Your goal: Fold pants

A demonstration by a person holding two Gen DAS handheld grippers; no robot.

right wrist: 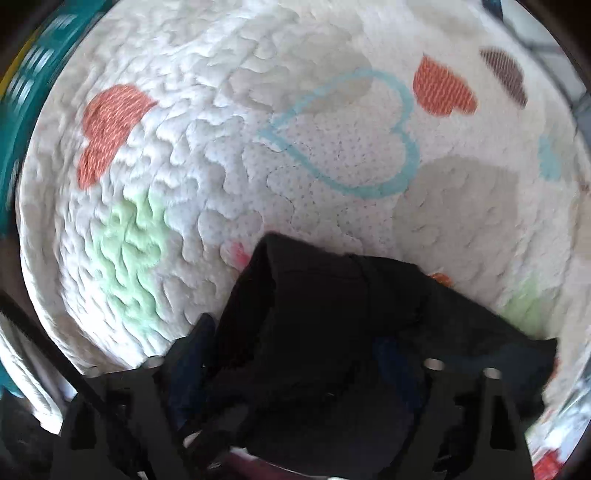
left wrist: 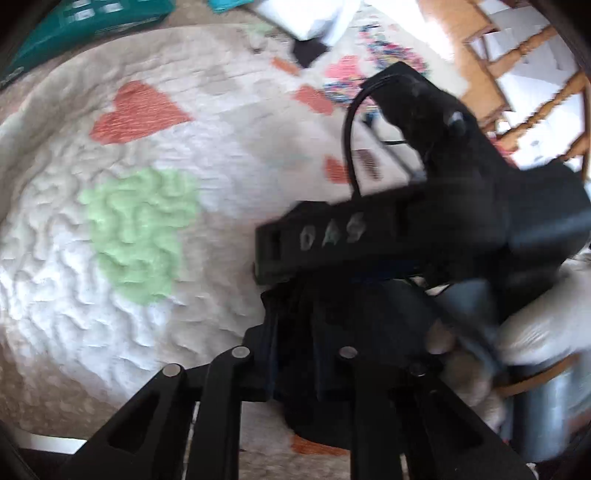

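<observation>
The black pants [right wrist: 325, 347] hang bunched between both grippers above a white quilt [right wrist: 229, 155] with coloured hearts. In the right wrist view my right gripper [right wrist: 291, 369] is shut on the pants, which drape over its fingers and hide the tips. In the left wrist view my left gripper [left wrist: 295, 332] is shut on a dark fold of the pants [left wrist: 317, 413]. The right gripper's black body [left wrist: 424, 221], marked "DAS", sits just ahead of it, held by a white-gloved hand [left wrist: 535, 332].
The quilt [left wrist: 110, 295] spreads out below both grippers. A teal box [left wrist: 92, 26] lies at its far left edge. White papers [left wrist: 314, 18] and a wooden chair [left wrist: 535, 74] stand beyond the far right.
</observation>
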